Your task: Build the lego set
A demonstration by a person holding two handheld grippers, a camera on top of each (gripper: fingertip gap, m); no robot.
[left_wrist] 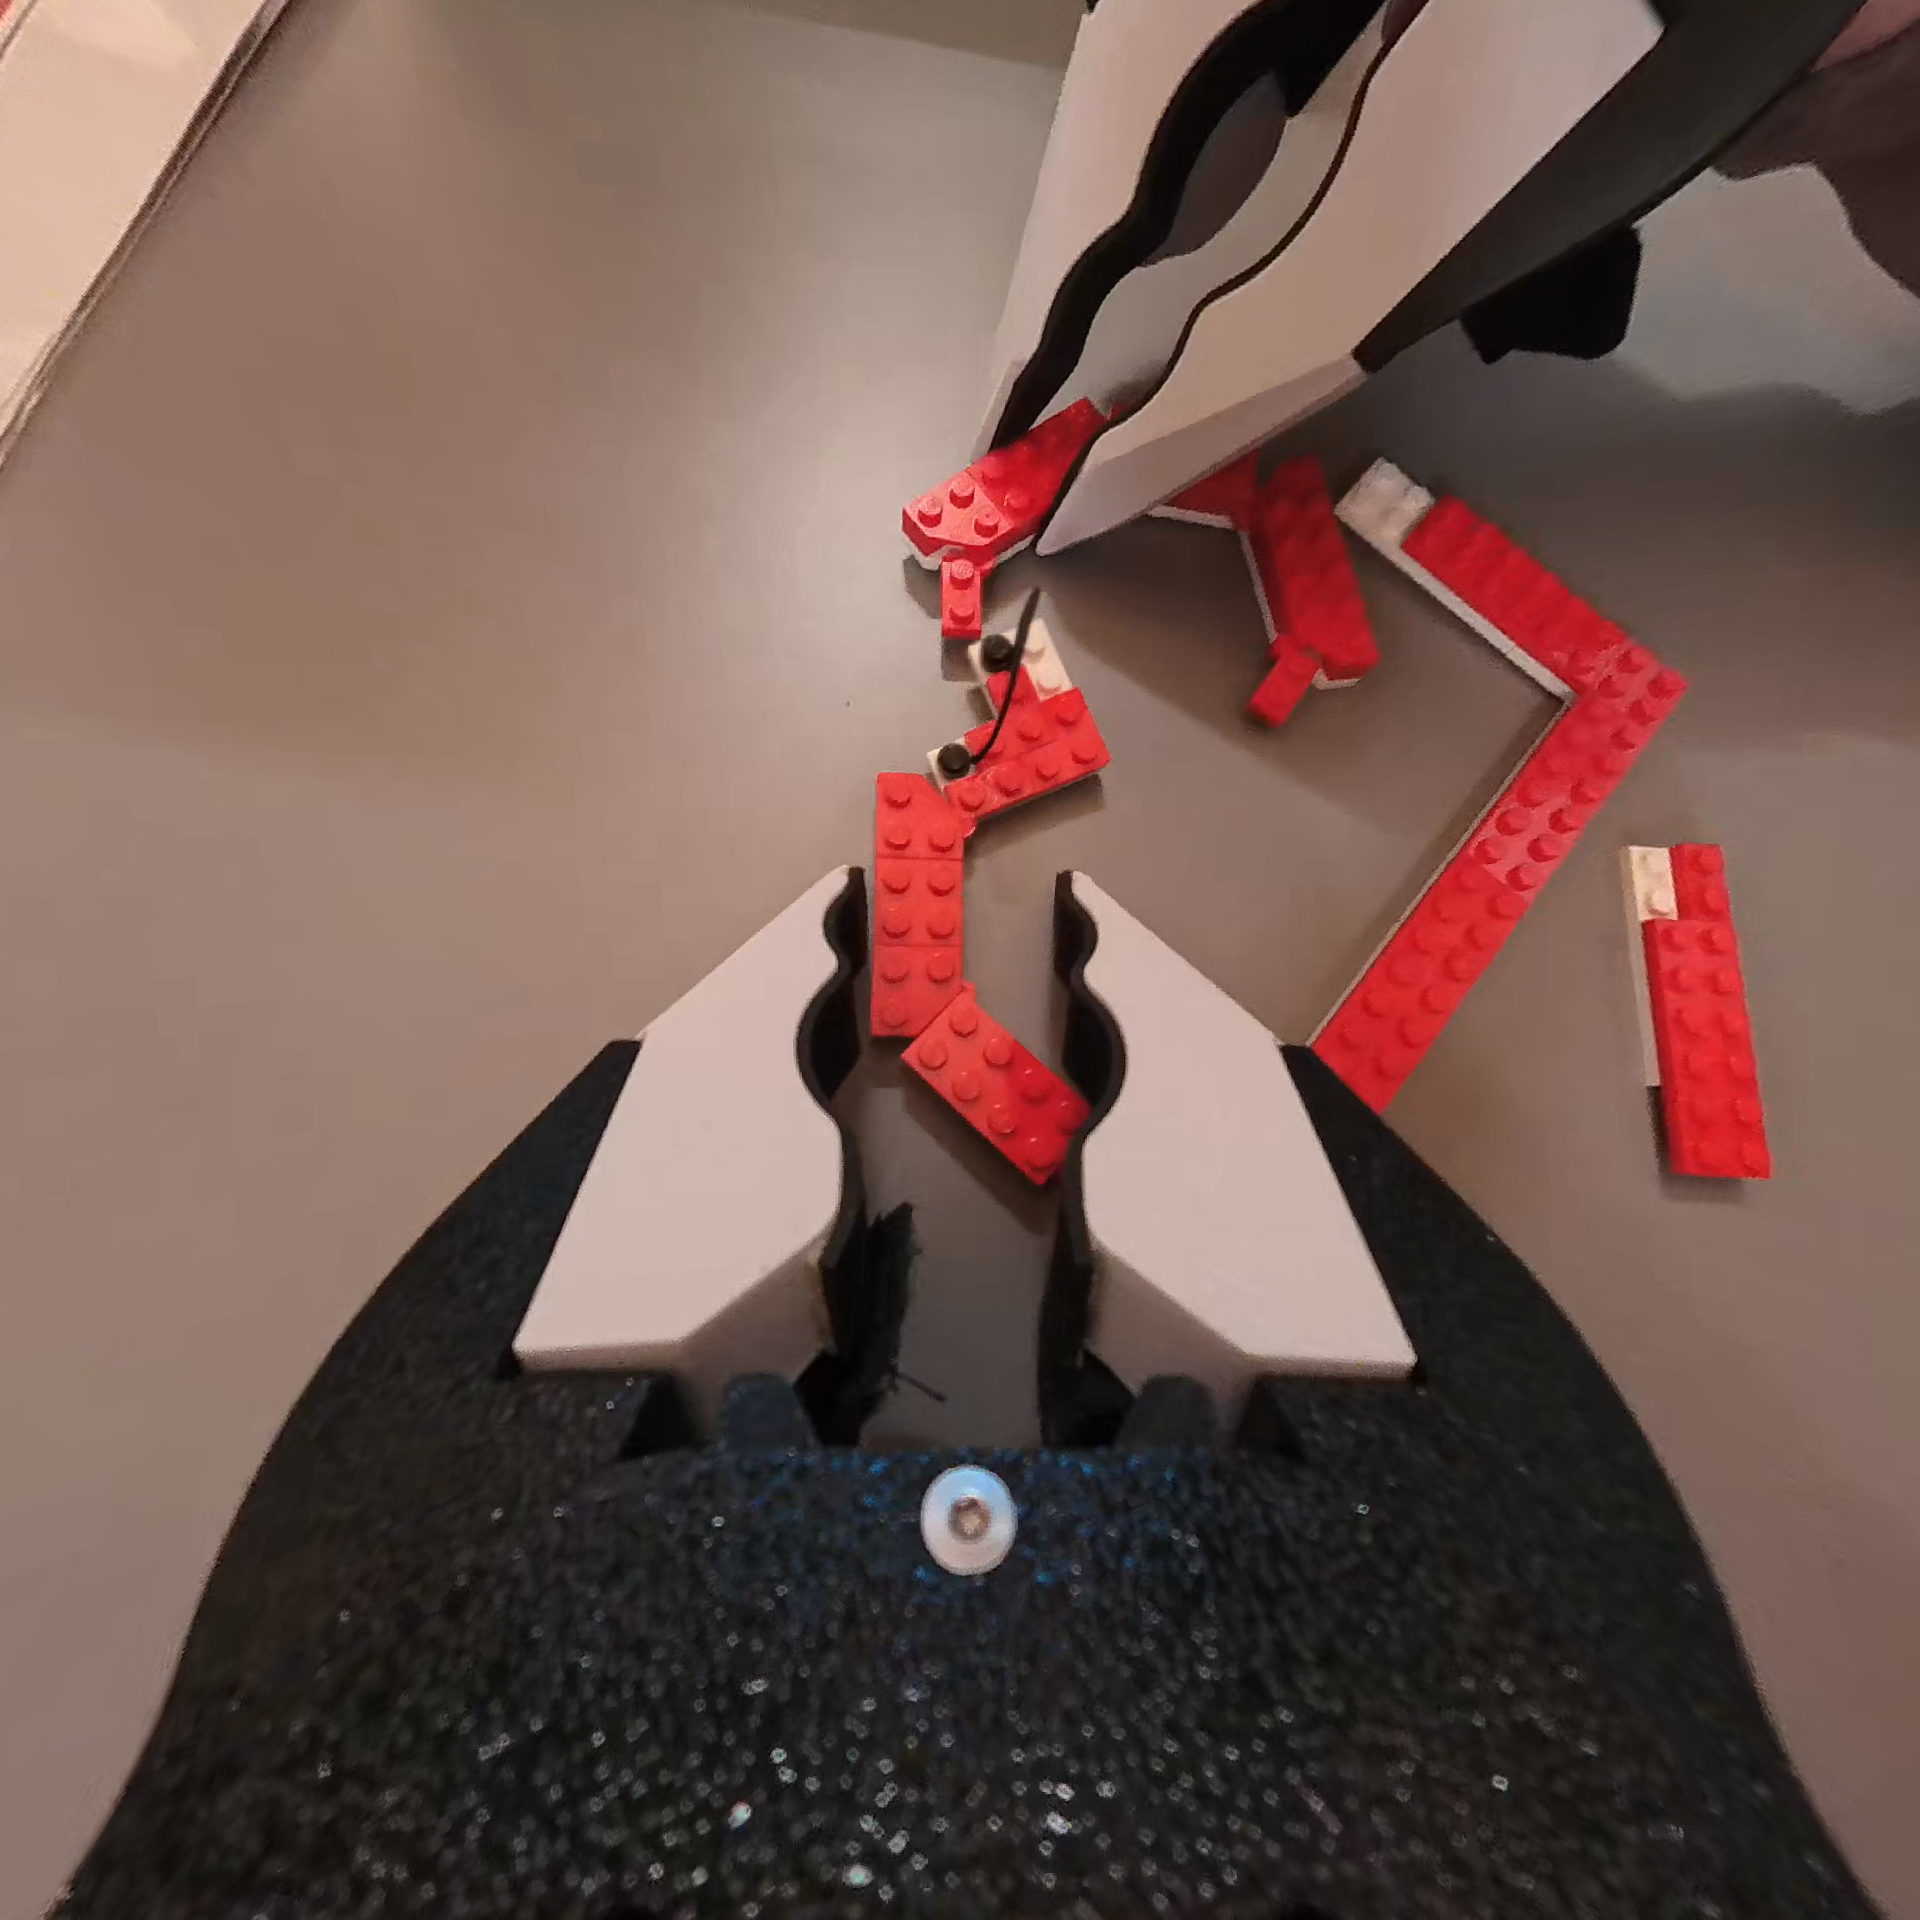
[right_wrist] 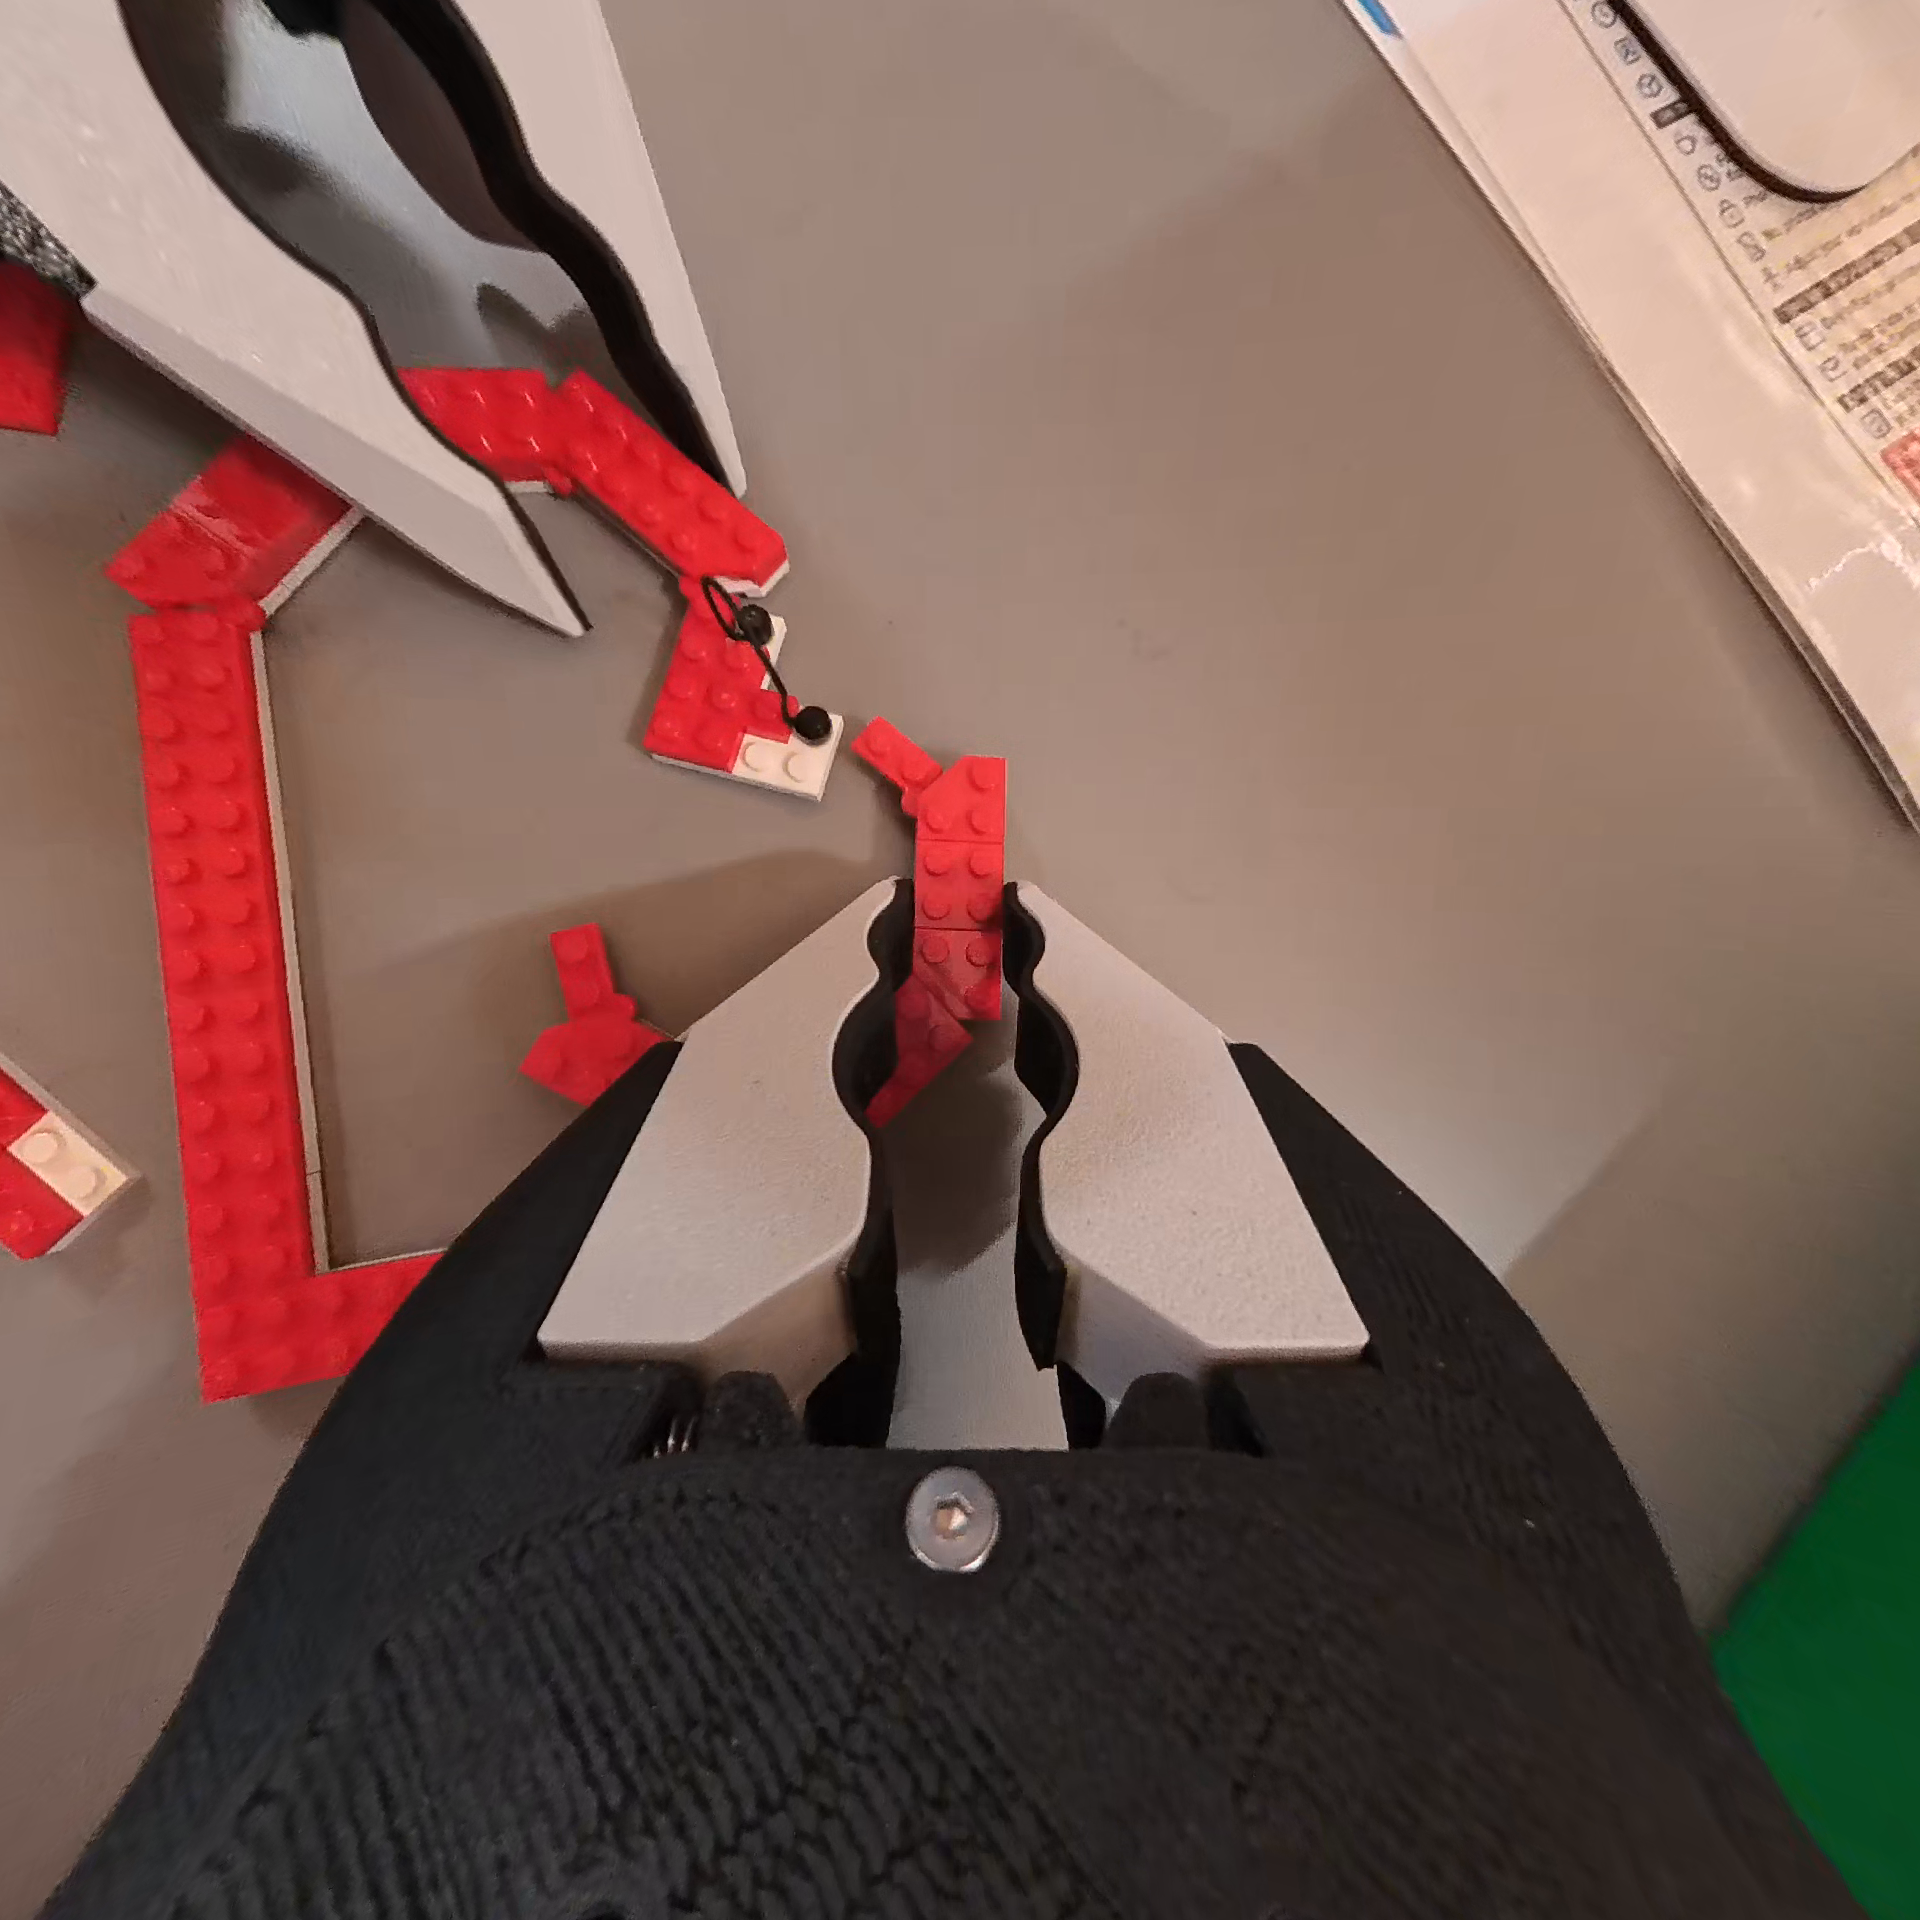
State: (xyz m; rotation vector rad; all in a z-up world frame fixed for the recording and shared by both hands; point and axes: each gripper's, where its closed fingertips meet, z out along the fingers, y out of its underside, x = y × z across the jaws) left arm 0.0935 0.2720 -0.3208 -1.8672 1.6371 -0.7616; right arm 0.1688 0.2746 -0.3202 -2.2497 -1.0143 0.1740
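Red Lego plates on white plates lie in bent chains on the grey table point(left_wrist: 468, 623). My left gripper point(left_wrist: 961, 883) is closed around the near bent red chain point(left_wrist: 920, 925), with both pads touching it; it also shows in the right wrist view point(right_wrist: 657, 553). A black string with two black studs point(left_wrist: 997, 707) lies on that chain's red-and-white section point(right_wrist: 727, 717). My right gripper point(right_wrist: 958, 899) is shut on a short red strip point(right_wrist: 961, 831), whose end lies close to that section. The right gripper also shows in the left wrist view point(left_wrist: 1023, 499).
A long red L-shaped assembly point(left_wrist: 1538, 790) lies to the right, and a short red-and-white piece point(left_wrist: 1704, 1018) beyond it. A small red arm piece point(left_wrist: 1309, 582) lies between them. A printed sheet point(right_wrist: 1714, 364) borders the table, and a green surface point(right_wrist: 1829, 1610) shows past its edge. One gripper's finger ends stand about 8 centimetres off the other's.
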